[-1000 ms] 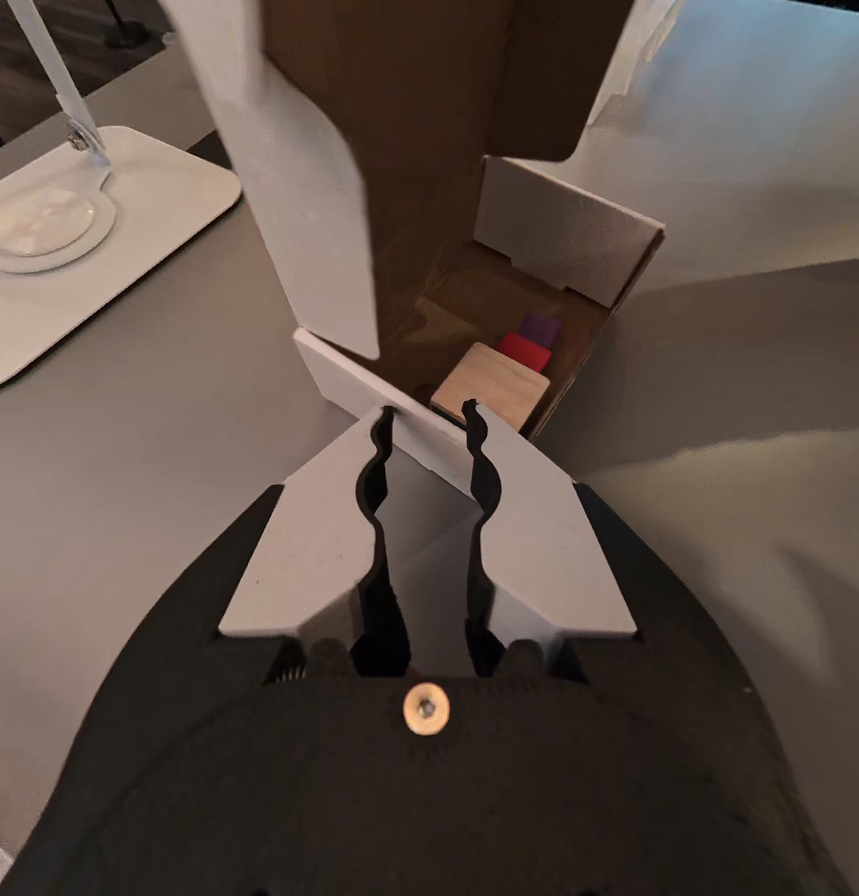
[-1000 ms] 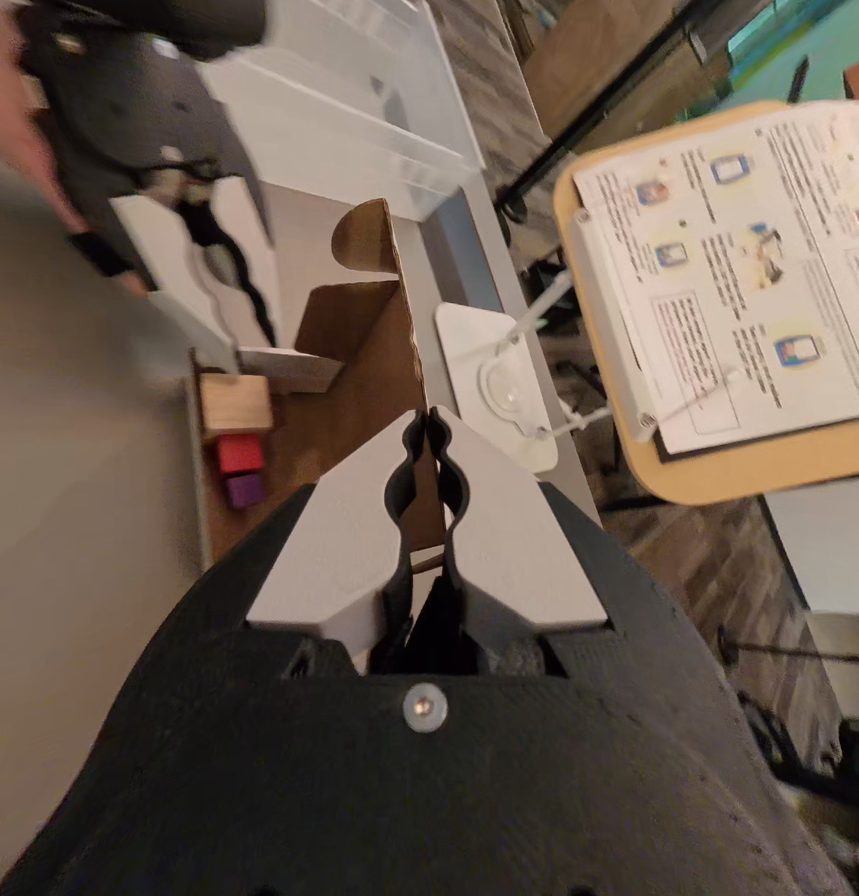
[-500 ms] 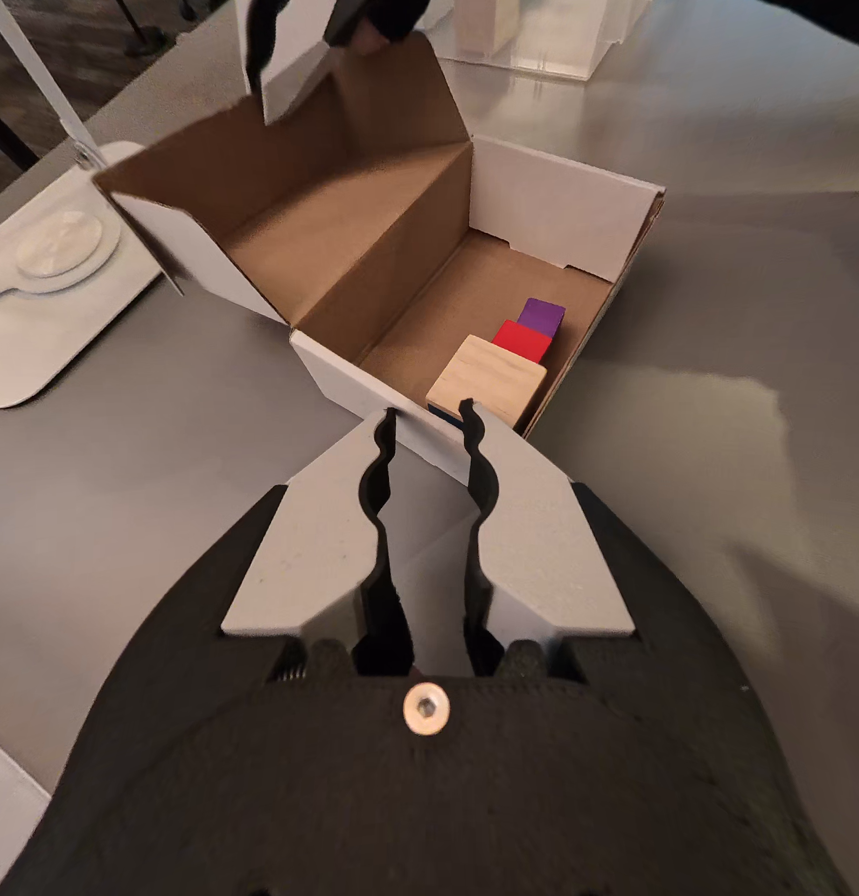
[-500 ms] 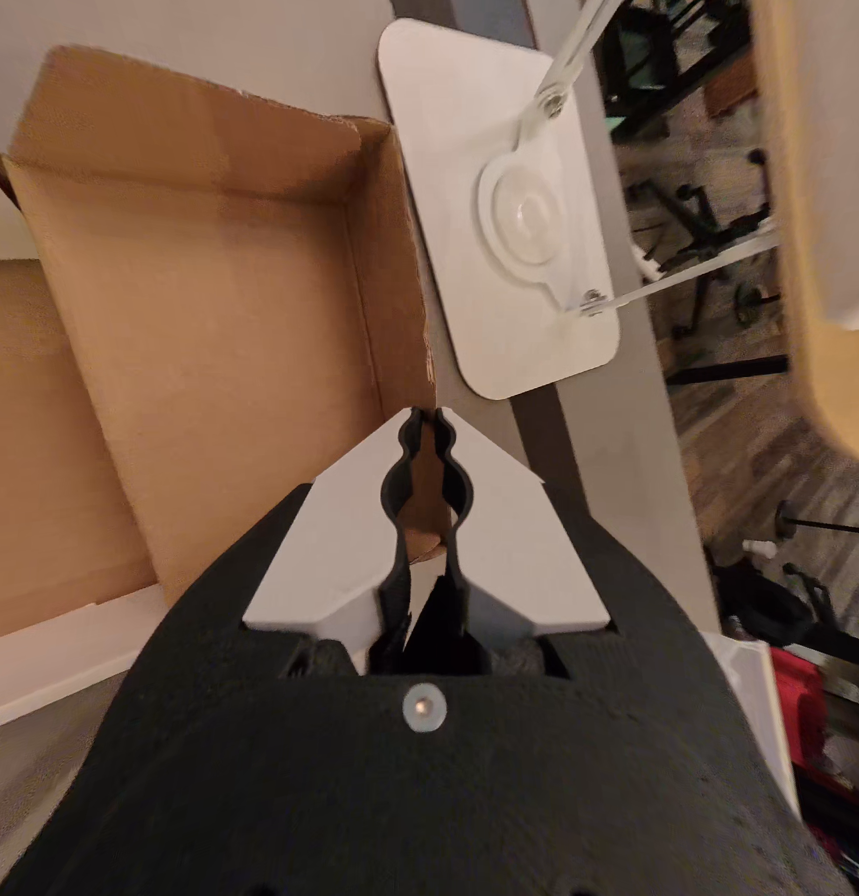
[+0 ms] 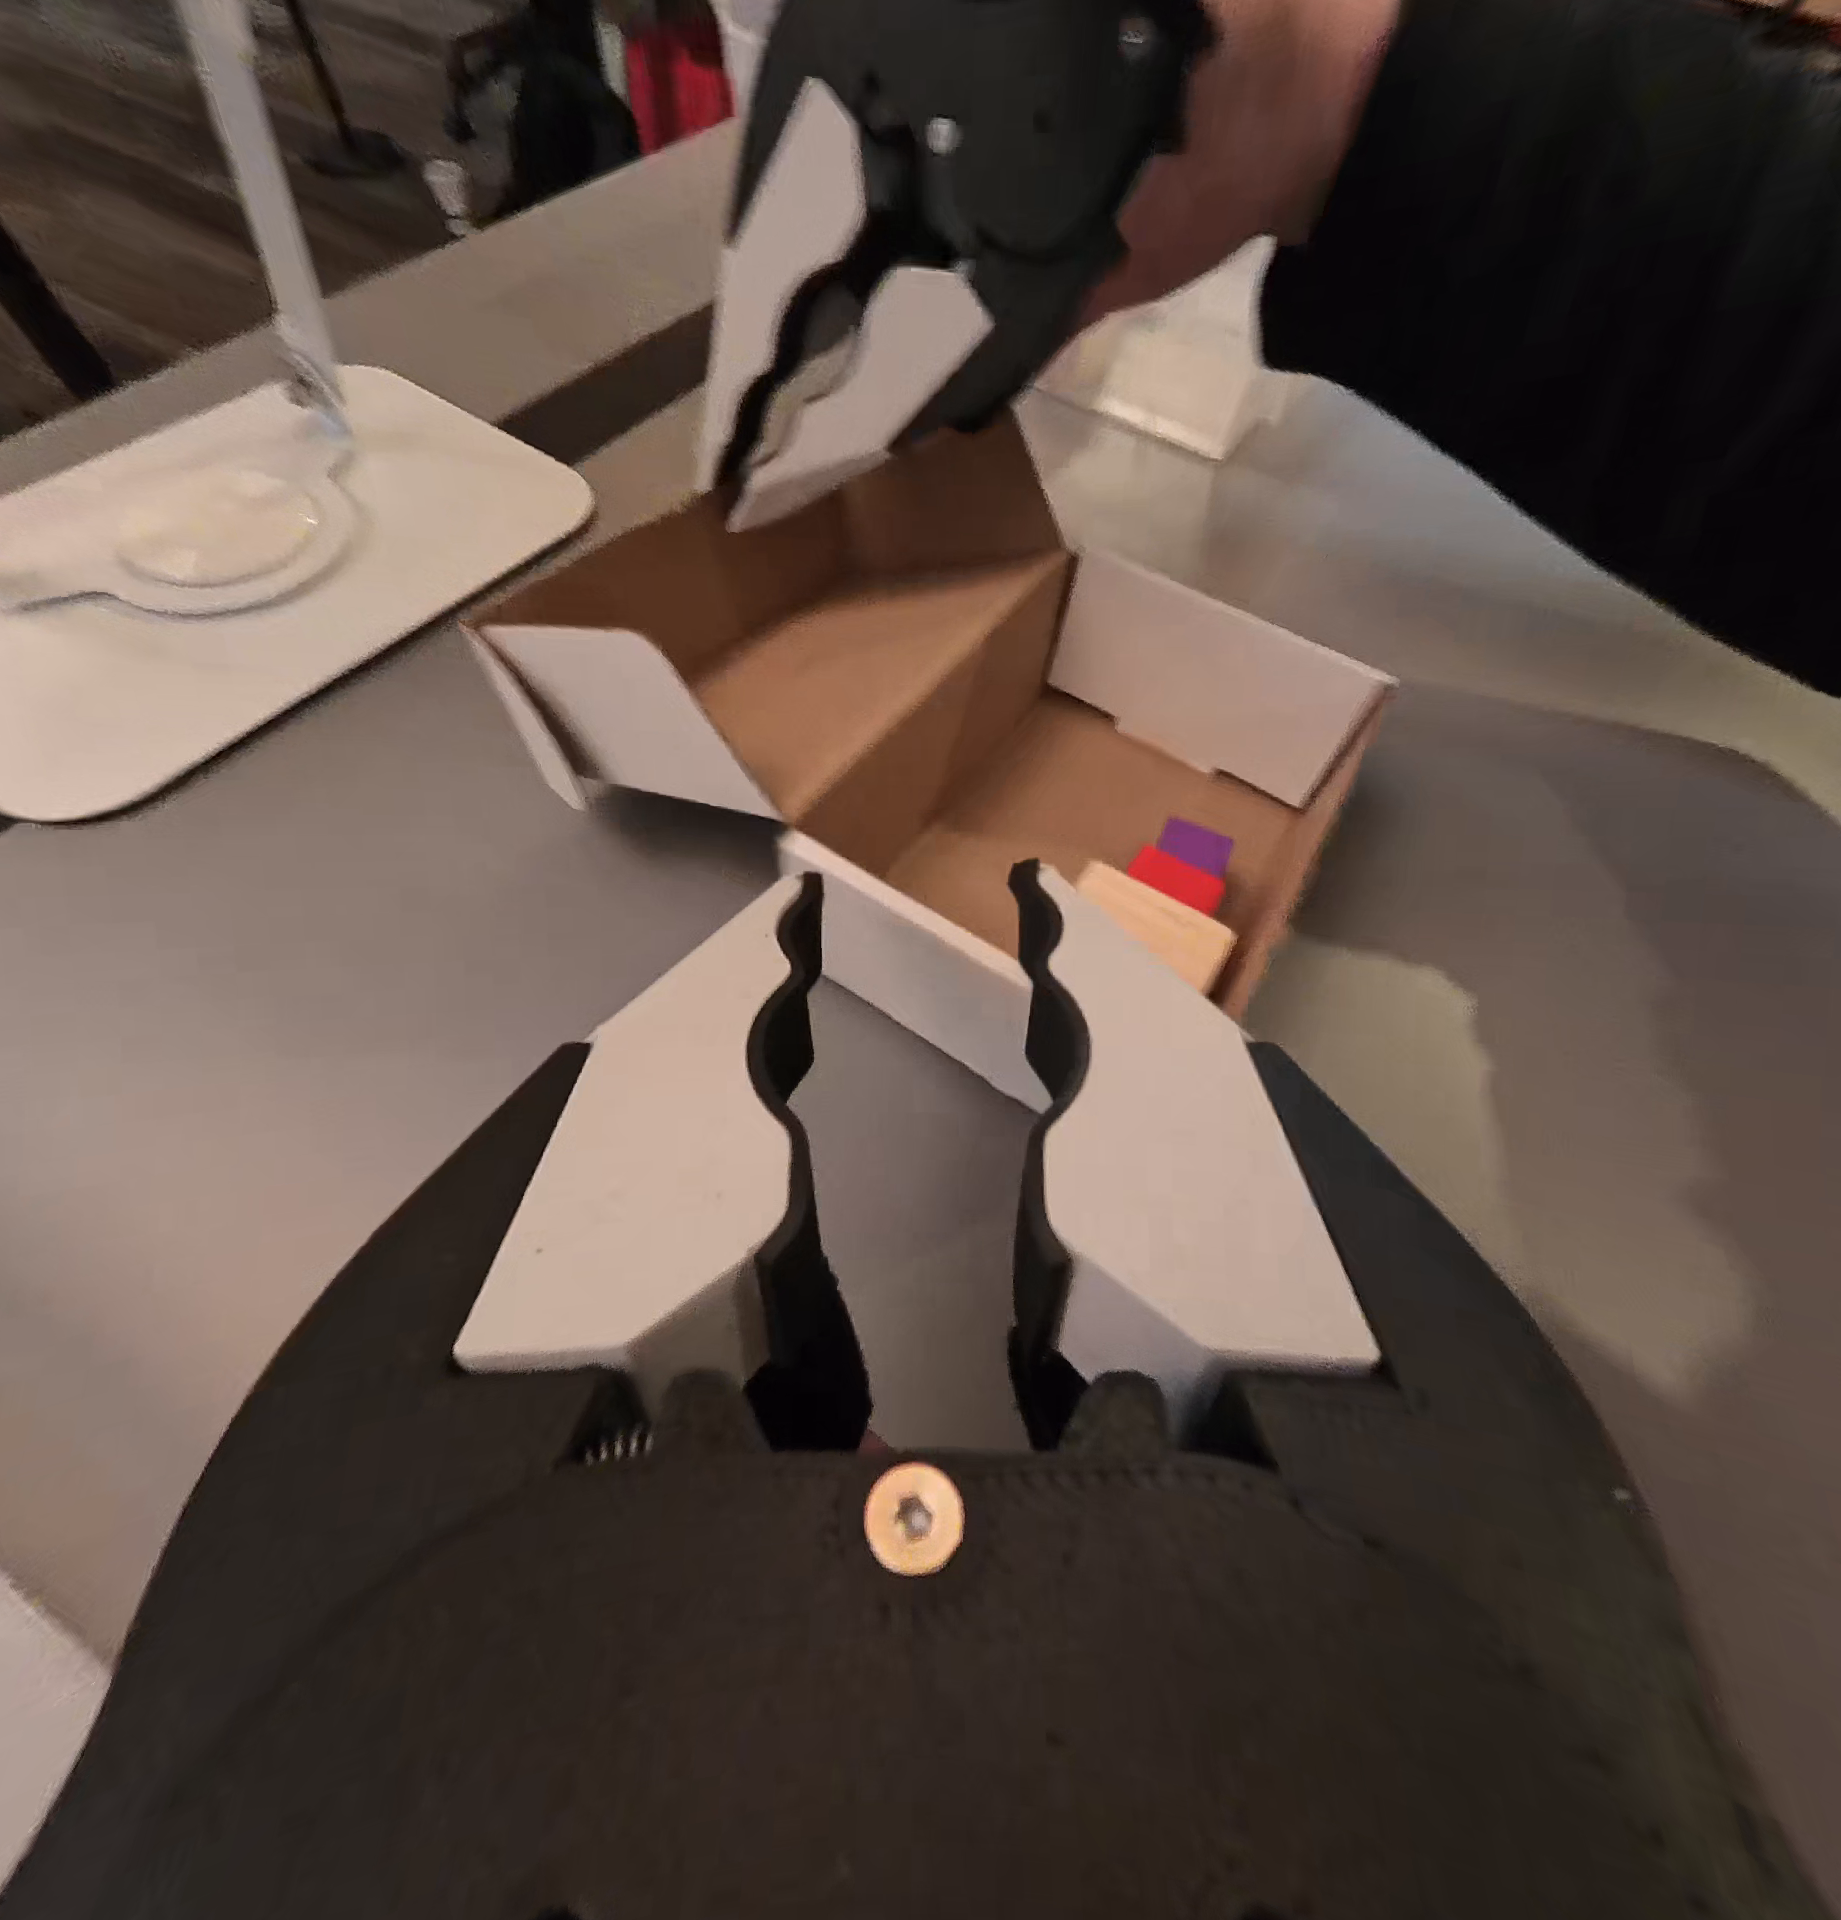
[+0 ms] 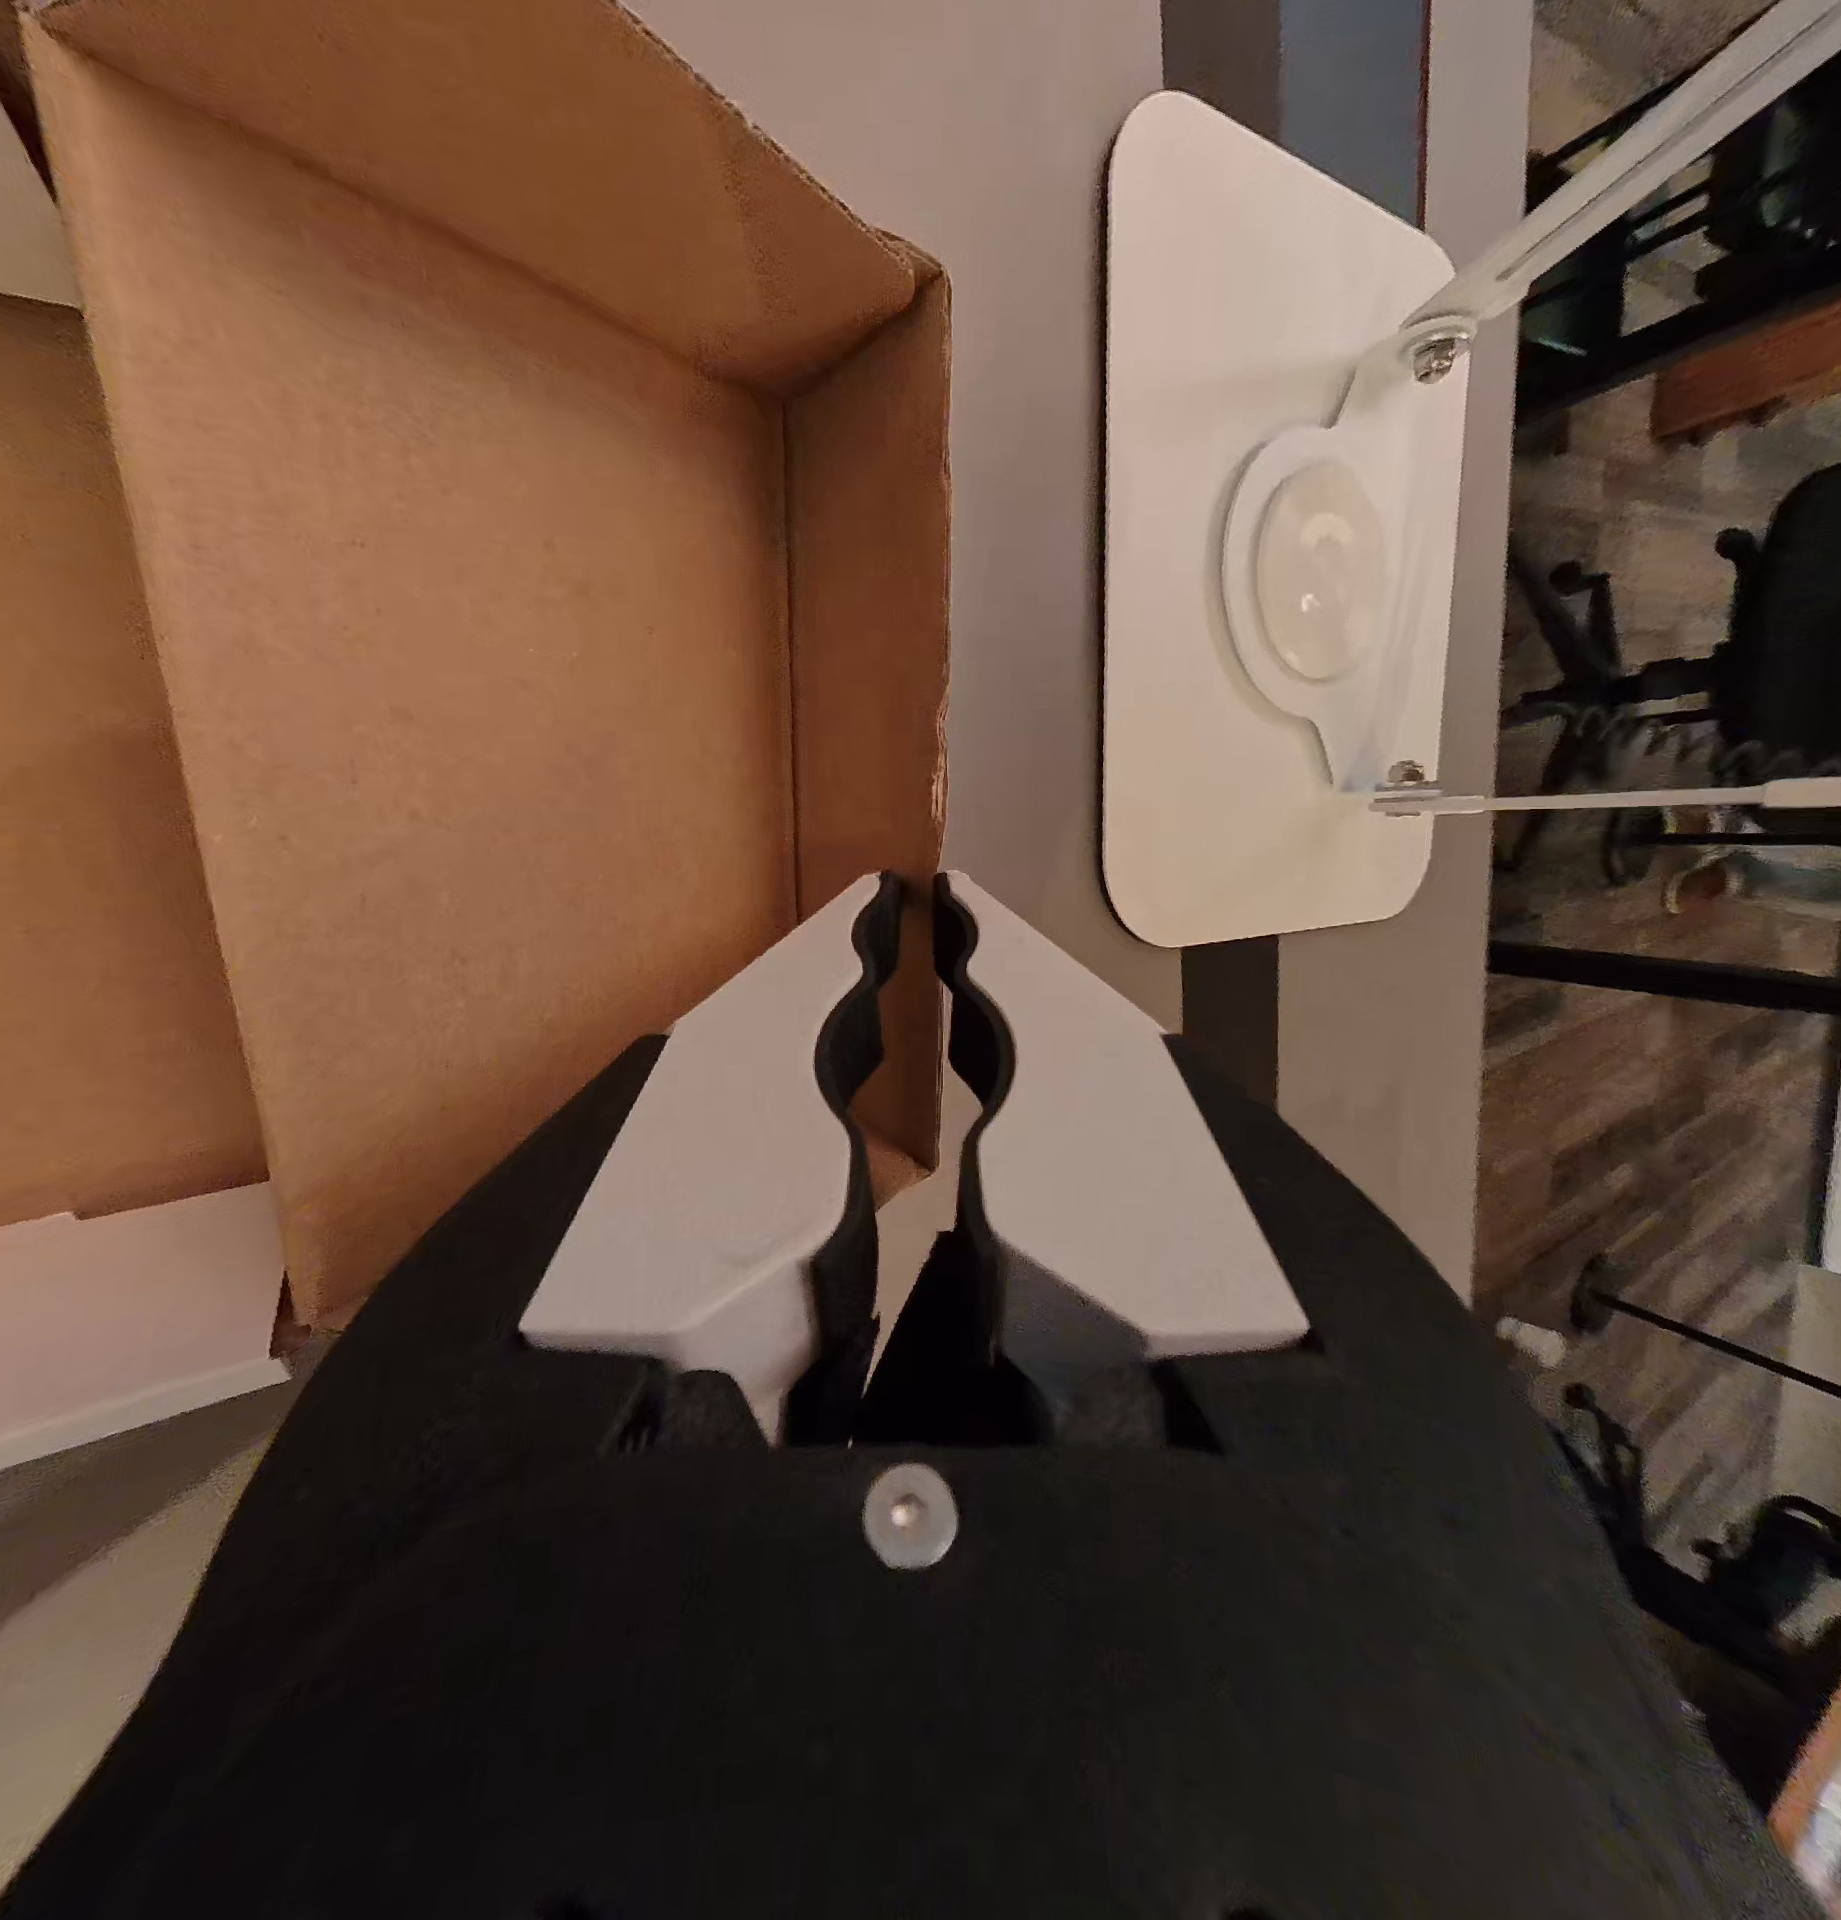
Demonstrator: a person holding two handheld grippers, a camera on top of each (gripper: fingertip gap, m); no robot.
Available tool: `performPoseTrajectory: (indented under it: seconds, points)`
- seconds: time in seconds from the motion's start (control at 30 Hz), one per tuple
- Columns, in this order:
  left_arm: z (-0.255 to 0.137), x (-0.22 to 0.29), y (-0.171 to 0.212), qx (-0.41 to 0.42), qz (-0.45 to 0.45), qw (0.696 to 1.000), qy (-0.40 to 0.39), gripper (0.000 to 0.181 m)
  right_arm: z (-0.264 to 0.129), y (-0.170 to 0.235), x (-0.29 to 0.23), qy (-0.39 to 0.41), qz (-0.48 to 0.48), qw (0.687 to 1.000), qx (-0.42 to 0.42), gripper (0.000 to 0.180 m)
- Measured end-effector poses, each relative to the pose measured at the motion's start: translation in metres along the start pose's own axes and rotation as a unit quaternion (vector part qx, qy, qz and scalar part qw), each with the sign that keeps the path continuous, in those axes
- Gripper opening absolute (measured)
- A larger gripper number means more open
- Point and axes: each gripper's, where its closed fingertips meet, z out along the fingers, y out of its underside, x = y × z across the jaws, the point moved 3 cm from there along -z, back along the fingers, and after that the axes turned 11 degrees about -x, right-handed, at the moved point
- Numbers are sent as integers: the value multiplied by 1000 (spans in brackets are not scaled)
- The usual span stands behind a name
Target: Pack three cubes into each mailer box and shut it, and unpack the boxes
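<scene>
A white mailer box (image 5: 1207, 675) stands on the grey table with its lid (image 5: 843, 665) swung back. A wooden cube (image 5: 1165, 930), a red cube (image 5: 1176, 881) and a purple cube (image 5: 1196, 844) lie in a row along its right wall. My left gripper (image 5: 916, 883) is open, and its tips straddle the box's near white wall. My right gripper (image 6: 911, 894) is at the lid's front flap (image 6: 864, 623). Its jaws stand a narrow gap apart with the flap's edge between them. It also shows in the left wrist view (image 5: 731, 497). The lid's brown inside (image 6: 480, 623) fills the right wrist view.
A white stand base (image 5: 220, 582) with a clear arm sits left of the box, also in the right wrist view (image 6: 1280, 520). A clear container (image 5: 1176, 384) stands behind the box. A person's dark sleeve (image 5: 1570, 312) reaches in at the top right. The table edge and floor lie beyond the base.
The lid has swung from upright down and back to lie open. My right gripper followed it down and its tips have parted a little. My left gripper has stayed at the near wall.
</scene>
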Motion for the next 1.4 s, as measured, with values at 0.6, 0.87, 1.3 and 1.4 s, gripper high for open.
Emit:
performPoseTrajectory:
  seconds: [0.6,0.87,1.3,1.4]
  points:
    - [62,-21,10,-107,-15,994,9,22,-68,-13,9,70,28,997,9,48]
    - [62,-20,10,-107,-10,994,4,20,-126,-55,-99,-126,6,990,64,42]
    - [62,-16,10,-109,-8,994,10,16,-72,-76,-164,-297,18,955,13,40]
    - [61,-16,10,-108,-6,994,10,16,-70,-75,-162,-298,29,954,8,45]
